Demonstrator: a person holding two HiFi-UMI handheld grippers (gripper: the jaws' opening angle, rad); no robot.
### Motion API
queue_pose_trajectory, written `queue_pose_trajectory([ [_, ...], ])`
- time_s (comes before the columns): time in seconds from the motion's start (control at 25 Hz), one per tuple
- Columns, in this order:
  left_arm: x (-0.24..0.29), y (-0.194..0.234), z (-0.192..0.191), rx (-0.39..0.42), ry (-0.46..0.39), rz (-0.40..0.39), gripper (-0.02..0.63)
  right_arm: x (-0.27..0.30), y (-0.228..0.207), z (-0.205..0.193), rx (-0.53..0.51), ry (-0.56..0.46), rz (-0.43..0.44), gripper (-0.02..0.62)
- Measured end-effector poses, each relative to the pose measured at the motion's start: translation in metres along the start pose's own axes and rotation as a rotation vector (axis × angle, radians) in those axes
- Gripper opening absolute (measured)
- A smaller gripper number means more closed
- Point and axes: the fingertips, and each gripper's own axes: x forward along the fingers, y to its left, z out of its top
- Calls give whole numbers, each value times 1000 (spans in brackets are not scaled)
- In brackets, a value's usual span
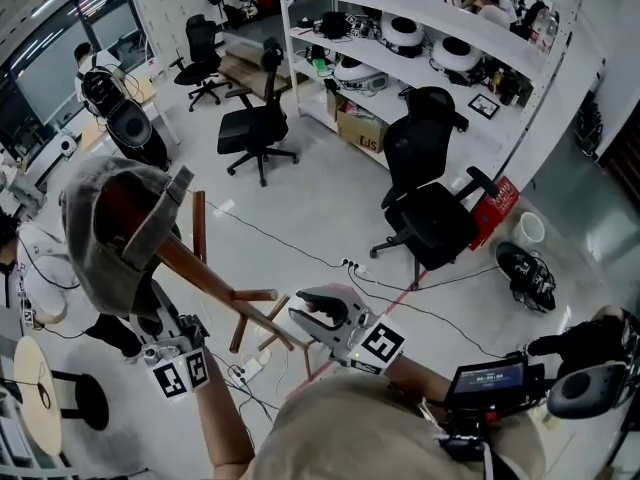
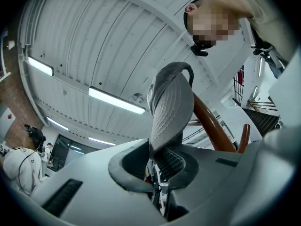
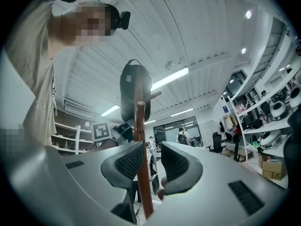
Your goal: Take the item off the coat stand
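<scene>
A grey cap [image 1: 100, 228] hangs over the top of a brown wooden coat stand [image 1: 205, 273], which leans across the lower left of the head view. My left gripper [image 1: 162, 343] reaches up under the cap. In the left gripper view the cap's quilted brim [image 2: 171, 102] runs down between the jaws of my left gripper [image 2: 154, 161], and the pads pinch it. The stand's pole [image 2: 209, 124] passes just to the right. My right gripper [image 1: 300, 318] is closed round the pole lower down. Its pads [image 3: 129, 161] flank the pole [image 3: 140, 140], with the cap [image 3: 134, 95] above.
Black office chairs [image 1: 430, 203] [image 1: 258, 128] stand on the pale floor beyond the stand. White shelving [image 1: 420, 48] lines the back. Cables and a power strip [image 1: 350, 265] lie on the floor. A round stool [image 1: 35, 393] stands at the lower left. A person sits at a desk [image 1: 95, 78] far left.
</scene>
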Motion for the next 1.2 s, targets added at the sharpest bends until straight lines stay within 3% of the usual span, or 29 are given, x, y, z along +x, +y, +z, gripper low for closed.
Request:
queue_pose_trajectory([
  [0.32, 3, 8, 4, -31, -7, 0, 38, -1, 6, -2, -12, -9, 27, 123],
  [1.2, 12, 49, 43, 24, -20, 67, 35, 5, 24, 6, -16, -29, 64, 121],
])
